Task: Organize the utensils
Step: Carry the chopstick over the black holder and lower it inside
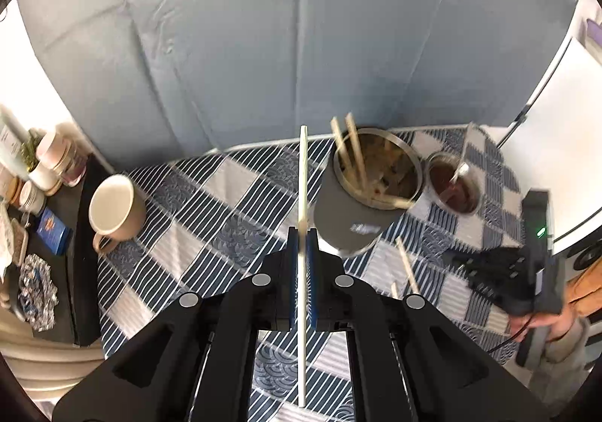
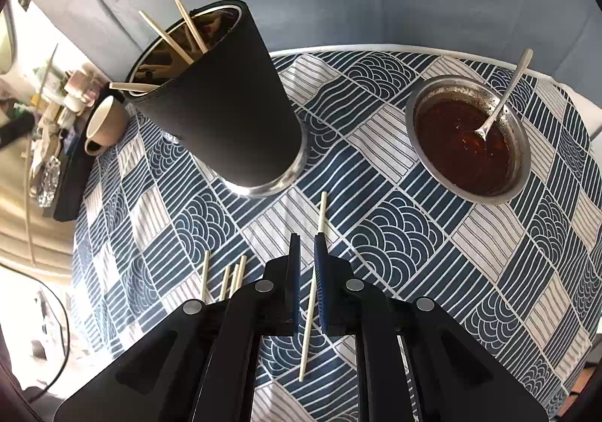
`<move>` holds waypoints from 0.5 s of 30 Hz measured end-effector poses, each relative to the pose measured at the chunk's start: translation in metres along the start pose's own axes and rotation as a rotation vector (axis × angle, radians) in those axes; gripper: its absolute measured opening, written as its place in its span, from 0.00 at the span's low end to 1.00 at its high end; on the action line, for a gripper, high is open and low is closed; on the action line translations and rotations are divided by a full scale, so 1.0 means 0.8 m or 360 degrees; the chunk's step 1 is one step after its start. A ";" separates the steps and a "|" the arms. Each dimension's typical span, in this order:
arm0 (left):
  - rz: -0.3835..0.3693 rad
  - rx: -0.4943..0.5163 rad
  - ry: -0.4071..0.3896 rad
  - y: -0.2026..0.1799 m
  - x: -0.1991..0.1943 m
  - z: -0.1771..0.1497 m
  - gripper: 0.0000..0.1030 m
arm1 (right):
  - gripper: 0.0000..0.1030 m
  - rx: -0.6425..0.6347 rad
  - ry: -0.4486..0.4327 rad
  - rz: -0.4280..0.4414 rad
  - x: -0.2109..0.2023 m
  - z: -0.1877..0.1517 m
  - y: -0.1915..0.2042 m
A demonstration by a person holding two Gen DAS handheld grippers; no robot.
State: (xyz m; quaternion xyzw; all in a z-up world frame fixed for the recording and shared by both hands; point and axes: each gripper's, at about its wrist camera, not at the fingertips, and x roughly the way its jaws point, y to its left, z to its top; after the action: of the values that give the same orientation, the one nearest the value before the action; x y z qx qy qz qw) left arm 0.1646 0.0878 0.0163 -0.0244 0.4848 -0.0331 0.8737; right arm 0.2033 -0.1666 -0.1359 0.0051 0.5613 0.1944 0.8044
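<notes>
My left gripper [image 1: 303,233] is shut on a pale chopstick [image 1: 303,177], held upright above the cloth just left of the dark-sleeved metal holder [image 1: 350,211]. Several chopsticks stand in that holder [image 2: 225,113]. My right gripper [image 2: 306,237] hangs low over the cloth with a narrow gap between its jaws. One loose chopstick [image 2: 321,211] lies on the table under it, running along the inside of the right finger without being pressed. Several more chopsticks [image 2: 225,281] lie to the left of the fingers.
A steel bowl [image 2: 521,166] of dark red sauce with a spoon [image 2: 504,98] sits right of the holder. A beige mug [image 2: 107,121] stands at the table's left edge beside a cluttered shelf [image 1: 56,233]. A person's hand [image 1: 557,324] is at the right.
</notes>
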 end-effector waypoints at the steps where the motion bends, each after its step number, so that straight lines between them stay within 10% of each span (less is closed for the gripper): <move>1: -0.0013 0.0006 -0.0015 -0.002 -0.002 0.006 0.05 | 0.09 0.0004 0.0004 -0.0003 0.001 0.000 -0.001; 15: -0.0250 0.0154 -0.0205 -0.044 0.025 0.100 0.05 | 0.14 0.0004 0.0071 -0.0049 0.011 -0.002 -0.019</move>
State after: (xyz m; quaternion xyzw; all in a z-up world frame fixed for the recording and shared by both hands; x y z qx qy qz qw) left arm 0.2418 0.0522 0.0439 -0.0223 0.4221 -0.1230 0.8979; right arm 0.2086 -0.1780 -0.1475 -0.0070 0.5793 0.1813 0.7947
